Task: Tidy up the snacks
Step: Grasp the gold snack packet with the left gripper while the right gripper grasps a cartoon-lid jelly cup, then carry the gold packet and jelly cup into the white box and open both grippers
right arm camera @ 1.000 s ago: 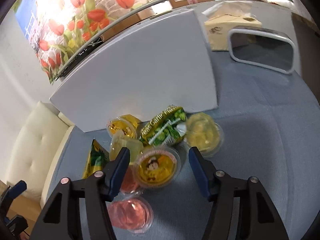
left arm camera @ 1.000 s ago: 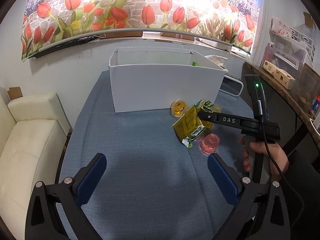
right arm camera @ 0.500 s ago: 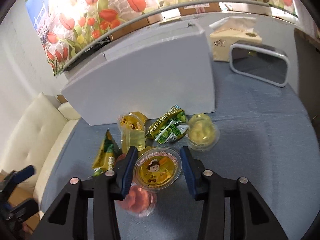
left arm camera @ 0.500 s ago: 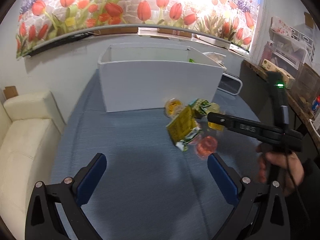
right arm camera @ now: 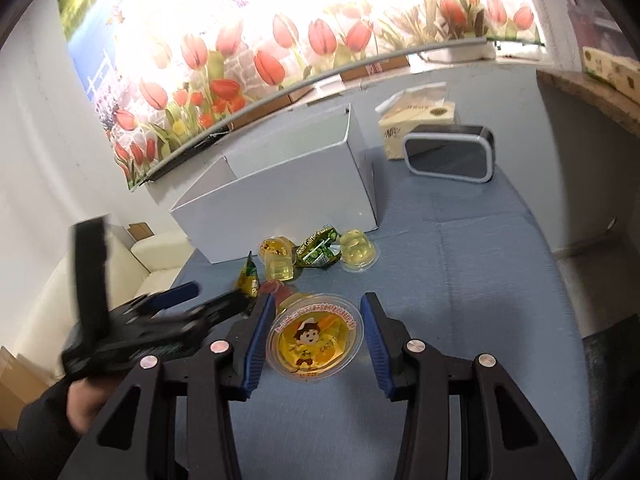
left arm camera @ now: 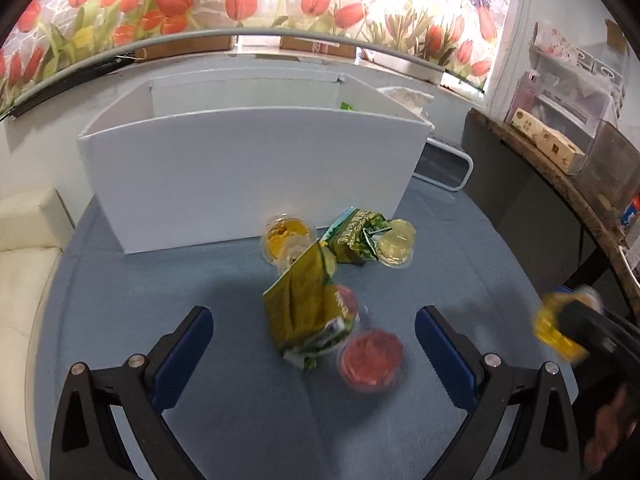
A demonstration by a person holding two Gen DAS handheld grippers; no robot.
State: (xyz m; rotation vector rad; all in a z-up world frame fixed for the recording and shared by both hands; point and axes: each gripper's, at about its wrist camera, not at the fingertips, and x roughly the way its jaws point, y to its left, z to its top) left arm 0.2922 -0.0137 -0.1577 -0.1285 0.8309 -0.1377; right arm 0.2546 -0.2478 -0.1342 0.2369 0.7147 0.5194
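My right gripper [right arm camera: 316,336] is shut on a yellow jelly cup [right arm camera: 315,338] with a cartoon lid and holds it above the blue table; it also shows in the left wrist view [left arm camera: 560,328] at the right edge. My left gripper [left arm camera: 314,344] is open and empty, just in front of a yellow-green snack bag [left arm camera: 304,304] and a red jelly cup [left arm camera: 371,356]. Behind them lie a green pea snack bag [left arm camera: 354,234], a pale yellow jelly cup [left arm camera: 396,244] and an orange-yellow jelly cup [left arm camera: 285,234]. The white box [left arm camera: 248,172] stands behind the pile.
A tissue box [right arm camera: 416,120] and a grey-rimmed black device [right arm camera: 450,156] stand right of the white box. A cream sofa [left arm camera: 24,248] lies left of the table. A dark counter with boxes [left arm camera: 560,152] runs along the right.
My right gripper has lifted the yellow jelly cup out of the pile and pulled back to the right. My left gripper has moved closer to the snack pile.
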